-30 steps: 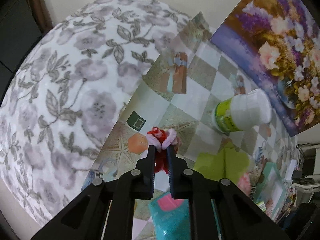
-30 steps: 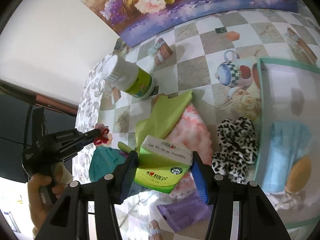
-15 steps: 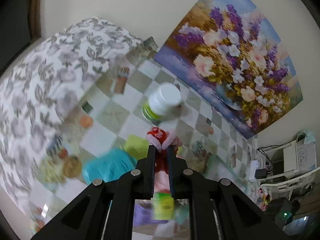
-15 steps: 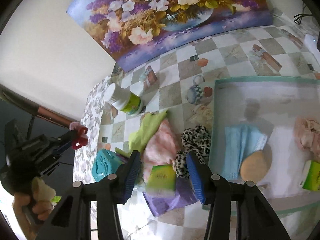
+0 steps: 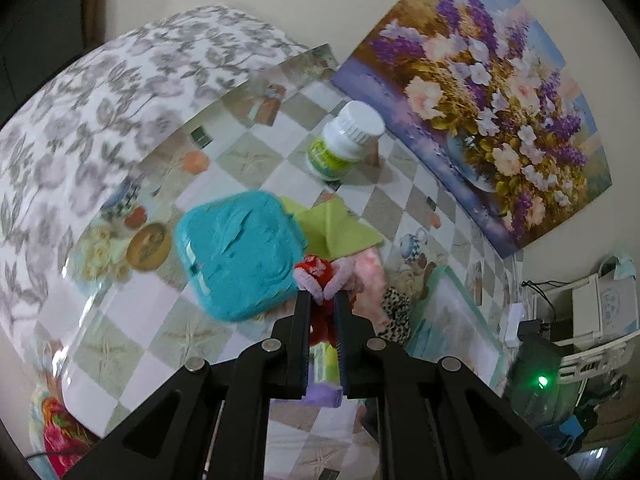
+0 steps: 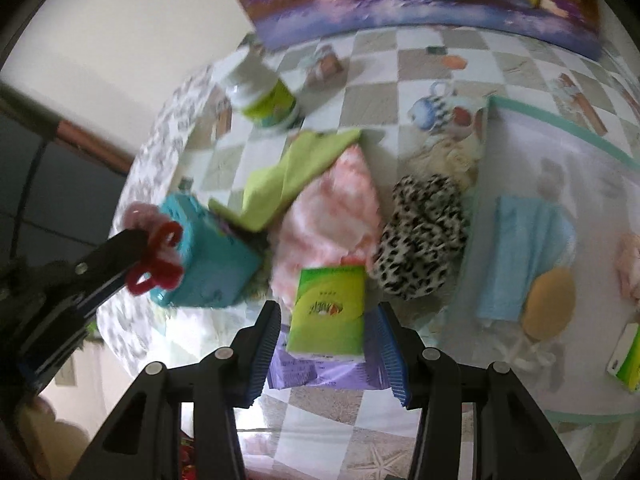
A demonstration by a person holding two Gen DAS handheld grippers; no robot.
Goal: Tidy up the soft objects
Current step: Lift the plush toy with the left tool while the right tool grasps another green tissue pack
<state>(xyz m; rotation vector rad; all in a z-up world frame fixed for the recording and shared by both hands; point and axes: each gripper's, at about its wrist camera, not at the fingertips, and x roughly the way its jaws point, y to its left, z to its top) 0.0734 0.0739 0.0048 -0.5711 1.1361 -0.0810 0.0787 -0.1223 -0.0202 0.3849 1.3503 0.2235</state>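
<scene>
While left jaws clench a pipe-cleaner toy (image 5: 318, 280), right jaws (parted) straddle a tissue pack (image 6: 328, 312) beside leopard scrunchie (image 6: 424, 236).

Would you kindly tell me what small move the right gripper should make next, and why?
Probably close the right gripper on the green tissue pack. The pack lies between its open jaws on the purple packet, with the pads not visibly pressing it. The tray at right already holds soft items, so gripping comes before carrying it over.
</scene>
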